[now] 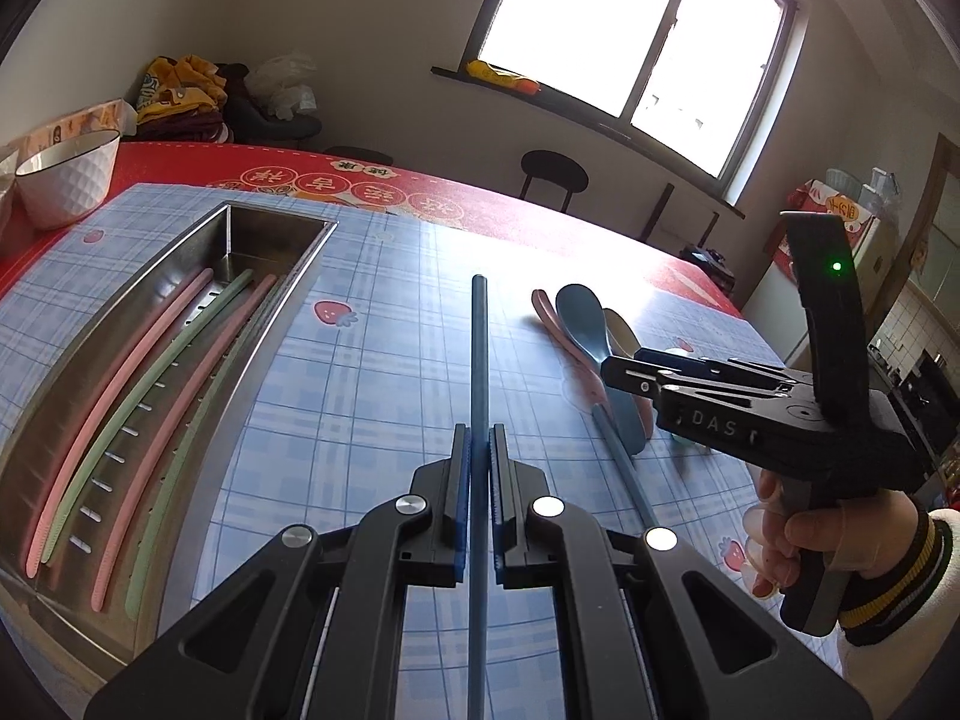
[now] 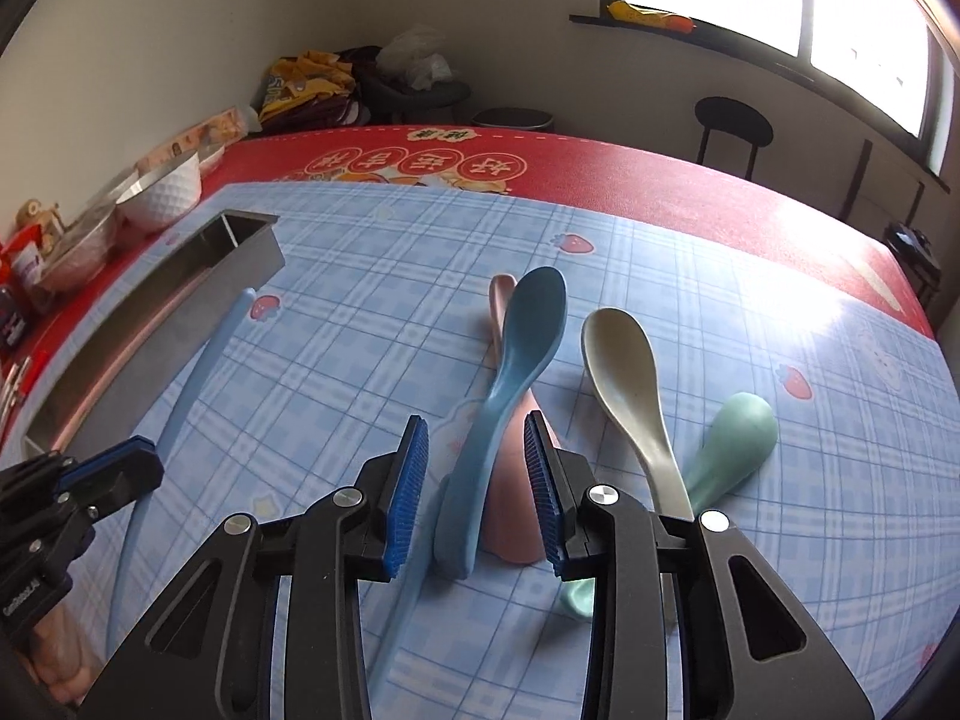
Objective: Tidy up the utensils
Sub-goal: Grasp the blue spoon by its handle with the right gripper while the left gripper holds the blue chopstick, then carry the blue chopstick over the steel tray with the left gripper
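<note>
**A sunlit room around the table**

We are looking past the gripper at a pale plaster wall (image 1: 372, 30). Up and to the right of it, a dark-framed window (image 1: 630, 30) is pouring in white daylight, which is glaring on the far right part of the red tablecloth (image 2: 660, 162). A black round stool (image 1: 553, 171) is standing beyond the table, under the window sill (image 1: 540, 97). In the corner ahead and to the left, a pile of bags (image 2: 336, 84) is sitting against the wall.

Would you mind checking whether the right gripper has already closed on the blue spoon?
No, the right gripper is open, its jaws standing apart on either side of the blue spoon, which lies on the table.
</note>
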{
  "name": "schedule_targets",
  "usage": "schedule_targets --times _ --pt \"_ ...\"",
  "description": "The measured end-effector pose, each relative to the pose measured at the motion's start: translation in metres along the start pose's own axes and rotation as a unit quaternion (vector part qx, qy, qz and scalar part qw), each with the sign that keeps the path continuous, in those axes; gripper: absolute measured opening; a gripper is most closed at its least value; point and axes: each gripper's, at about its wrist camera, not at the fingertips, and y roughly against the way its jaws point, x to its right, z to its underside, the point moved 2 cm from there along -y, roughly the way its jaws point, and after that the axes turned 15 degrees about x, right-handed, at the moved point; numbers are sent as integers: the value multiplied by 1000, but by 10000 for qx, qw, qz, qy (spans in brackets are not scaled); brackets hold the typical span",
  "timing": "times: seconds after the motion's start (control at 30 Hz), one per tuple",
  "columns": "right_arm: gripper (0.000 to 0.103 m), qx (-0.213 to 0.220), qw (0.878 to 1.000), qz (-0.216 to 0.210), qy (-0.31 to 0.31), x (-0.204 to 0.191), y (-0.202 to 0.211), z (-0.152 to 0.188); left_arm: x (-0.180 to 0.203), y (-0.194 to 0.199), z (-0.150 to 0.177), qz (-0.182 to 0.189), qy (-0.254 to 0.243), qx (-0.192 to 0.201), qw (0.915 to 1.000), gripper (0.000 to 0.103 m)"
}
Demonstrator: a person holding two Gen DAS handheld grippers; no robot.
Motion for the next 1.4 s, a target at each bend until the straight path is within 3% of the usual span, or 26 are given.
schedule_targets --times 0.33,0.6,0.7,0.83,1.0,1.23,1.4 --pt "28 -330 9946 738 648 -13 -22 -1 -1 4 -1 -9 67 36 10000 6" --pt "14 -365 9923 818 858 -22 -18 -5 -1 3 0 31 83 15 10000 6" --pt "14 -328 9933 766 798 -23 -15 -4 -2 2 0 30 92 10 10000 6" --pt "14 -134 9975 574 388 -18 -7 -3 -2 2 0 31 103 6 9999 6" --pt "14 284 9976 173 -600 -9 16 -1 -3 1 -1 37 112 1 9999 6" --pt "14 872 9809 -230 -1724 -9 48 20 -1 0 0 15 13 -1 10000 6" --pt "14 1133 9710 -367 -2075 -6 59 30 2 -1 0 44 -38 -12 10000 6"
